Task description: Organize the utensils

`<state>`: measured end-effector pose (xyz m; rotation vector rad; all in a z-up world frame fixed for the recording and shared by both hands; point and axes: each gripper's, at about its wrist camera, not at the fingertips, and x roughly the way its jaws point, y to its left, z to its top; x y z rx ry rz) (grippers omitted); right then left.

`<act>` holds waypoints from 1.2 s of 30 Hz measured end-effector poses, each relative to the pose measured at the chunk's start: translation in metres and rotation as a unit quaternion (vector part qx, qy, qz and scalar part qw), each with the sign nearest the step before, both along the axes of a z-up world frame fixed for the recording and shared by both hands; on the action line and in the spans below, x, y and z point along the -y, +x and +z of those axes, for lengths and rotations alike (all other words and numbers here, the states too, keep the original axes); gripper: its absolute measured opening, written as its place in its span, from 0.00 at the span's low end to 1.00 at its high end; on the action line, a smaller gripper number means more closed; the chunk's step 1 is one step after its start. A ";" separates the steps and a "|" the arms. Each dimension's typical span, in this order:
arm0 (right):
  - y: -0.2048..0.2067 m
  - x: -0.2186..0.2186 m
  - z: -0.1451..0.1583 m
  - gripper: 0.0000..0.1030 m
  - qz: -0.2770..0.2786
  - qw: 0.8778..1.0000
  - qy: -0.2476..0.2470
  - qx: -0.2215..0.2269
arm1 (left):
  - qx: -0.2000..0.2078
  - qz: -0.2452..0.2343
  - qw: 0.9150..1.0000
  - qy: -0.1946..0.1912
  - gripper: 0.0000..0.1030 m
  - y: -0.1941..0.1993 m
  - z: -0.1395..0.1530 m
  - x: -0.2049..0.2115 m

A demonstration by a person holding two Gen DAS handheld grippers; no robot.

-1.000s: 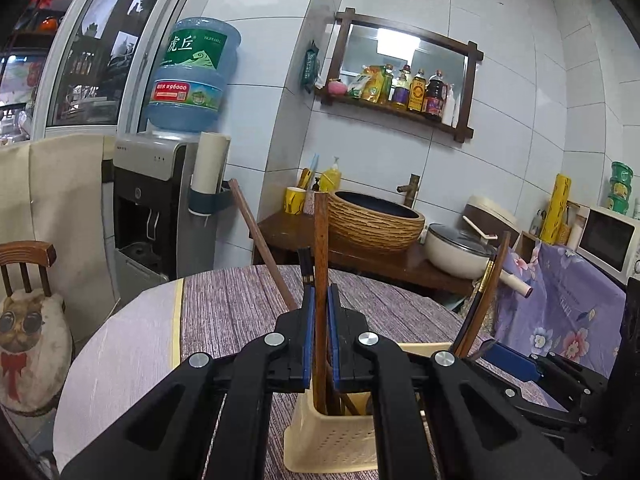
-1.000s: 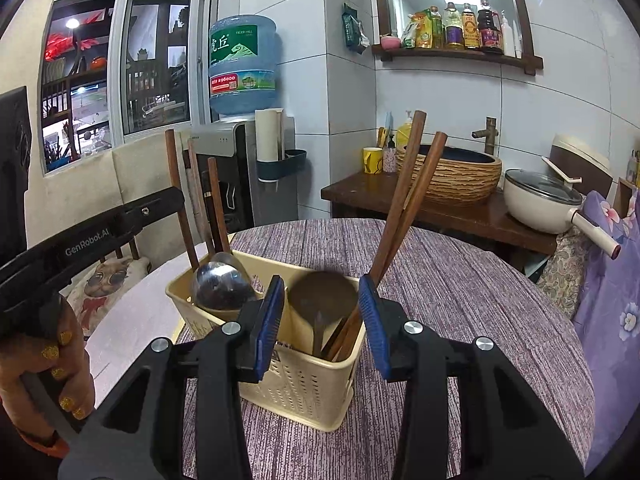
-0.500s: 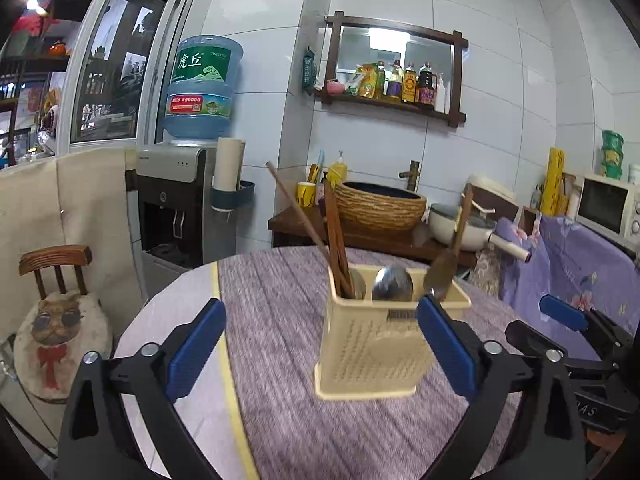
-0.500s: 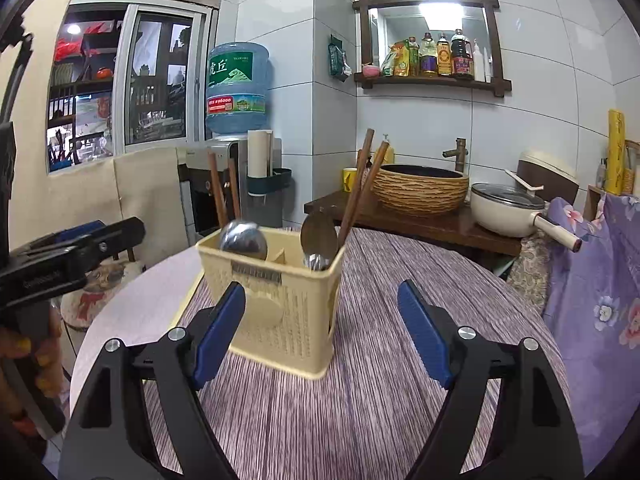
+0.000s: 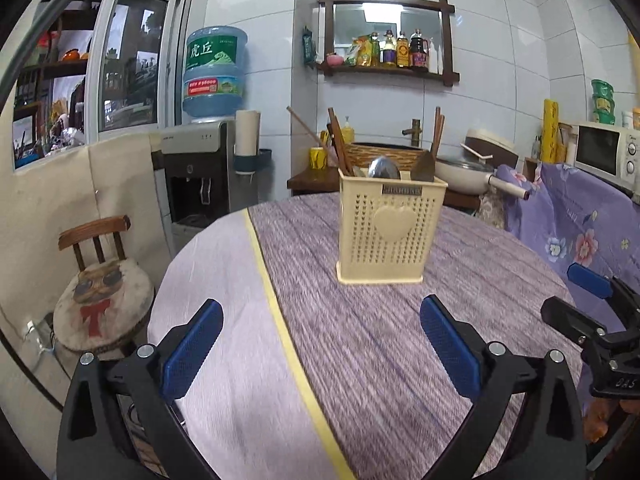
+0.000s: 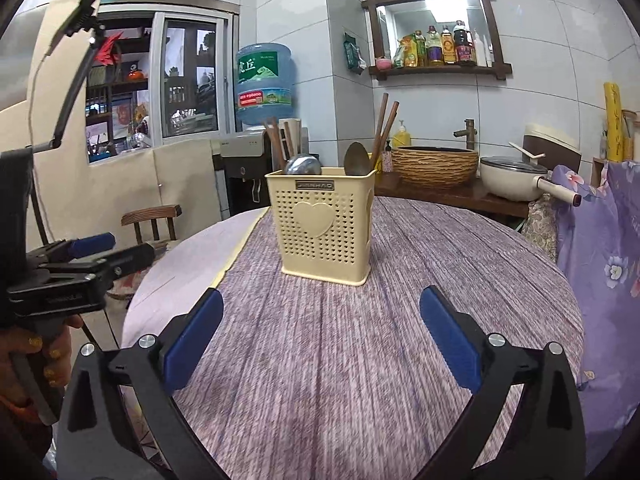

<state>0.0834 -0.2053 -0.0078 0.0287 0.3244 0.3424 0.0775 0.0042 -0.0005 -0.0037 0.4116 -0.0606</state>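
Left tool (image 5: pixel 318 344) wide open, blue pads far apart, nothing between them, hovering over the near part of the round worktop (image 5: pixel 360 360). Right tool (image 6: pixel 320 338) also spread wide, empty, above the near edge of the worktop (image 6: pixel 440 264). Cream perforated utensil holder (image 5: pixel 390 232) stands upright on the purple striped cloth, toward the far side of the worktop, well apart from both tools; heart emblem on its front wall. In the right wrist view the holder (image 6: pixel 326 224) sits just right of the yellow cloth border (image 6: pixel 236 256). Inside the holder: metal ladle (image 6: pixel 303 164) bowl-up at the left side, darker spoon (image 6: pixel 357 159) bowl-up at the right side, pair of brown chopsticks (image 6: pixel 384 128) leaning out at the right rear, more wooden sticks (image 6: pixel 276 140) at the left rear. Compartment dividers not visible, cannot tell which slot each sits in. Left wrist view shows the ladle (image 5: pixel 383 168), spoon (image 5: pixel 425 166) and wooden sticks (image 5: pixel 340 144) poking above the rim. The other tool shows at the side of each view: the right one at the worktop's right edge, the left one off its left edge with a hand (image 6: pixel 40 360) on the grip. Background: water dispenser (image 5: pixel 204 160), wooden chair (image 5: pixel 102 280) with cat cushion, woven basin (image 6: pixel 435 164), pot (image 6: pixel 516 180).
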 end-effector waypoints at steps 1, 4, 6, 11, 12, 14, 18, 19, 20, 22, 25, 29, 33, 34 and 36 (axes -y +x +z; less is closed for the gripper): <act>-0.007 0.001 0.000 0.94 0.004 1.000 0.006 0.002 | -0.002 0.002 1.000 -0.002 0.95 -0.005 -0.001 -0.001; -0.026 0.003 0.002 0.94 0.015 1.000 0.020 0.008 | 0.003 0.007 1.000 -0.017 0.95 -0.022 -0.005 -0.005; -0.040 0.004 0.005 0.94 0.020 0.999 0.021 0.019 | 0.006 0.010 1.000 -0.028 0.95 -0.032 -0.006 -0.007; -0.068 0.003 0.005 0.94 0.033 0.999 -0.002 0.036 | 0.027 0.000 0.999 -0.024 0.95 -0.055 -0.010 -0.005; -0.073 0.002 0.005 0.94 0.031 0.999 -0.003 0.039 | 0.027 0.001 0.999 -0.023 0.95 -0.058 -0.010 -0.004; -0.079 0.004 0.005 0.94 0.033 0.999 0.005 0.040 | 0.029 0.003 0.999 -0.026 0.95 -0.062 -0.011 -0.006; -0.084 0.007 0.006 0.94 0.035 0.998 0.018 0.040 | 0.027 0.009 0.999 -0.023 0.95 -0.063 -0.015 -0.005; -0.084 0.007 0.006 0.94 0.036 0.998 0.017 0.040 | 0.027 0.008 0.999 -0.021 0.95 -0.063 -0.015 -0.004; -0.083 0.007 0.006 0.94 0.036 0.998 0.015 0.040 | 0.027 0.008 0.999 -0.020 0.95 -0.064 -0.016 -0.003; -0.084 0.007 0.006 0.94 0.035 0.998 0.013 0.042 | 0.028 0.006 0.999 -0.019 0.95 -0.064 -0.016 -0.002; -0.084 0.007 0.005 0.94 0.036 0.998 0.017 0.039 | 0.028 0.006 0.999 -0.023 0.95 -0.066 -0.016 0.000; -0.083 0.009 0.003 0.94 0.037 0.999 0.019 0.036 | 0.030 0.007 0.999 -0.025 0.95 -0.068 -0.016 -0.001; -0.082 0.009 0.002 0.94 0.036 0.999 0.016 0.035 | 0.029 0.008 0.999 -0.026 0.95 -0.068 -0.015 -0.001; -0.082 0.009 0.002 0.94 0.037 0.999 0.016 0.034 | 0.029 0.009 0.999 -0.027 0.95 -0.069 -0.015 -0.001; -0.082 0.009 0.001 0.94 0.039 0.999 0.017 0.033 | 0.027 0.010 0.999 -0.027 0.95 -0.068 -0.015 0.000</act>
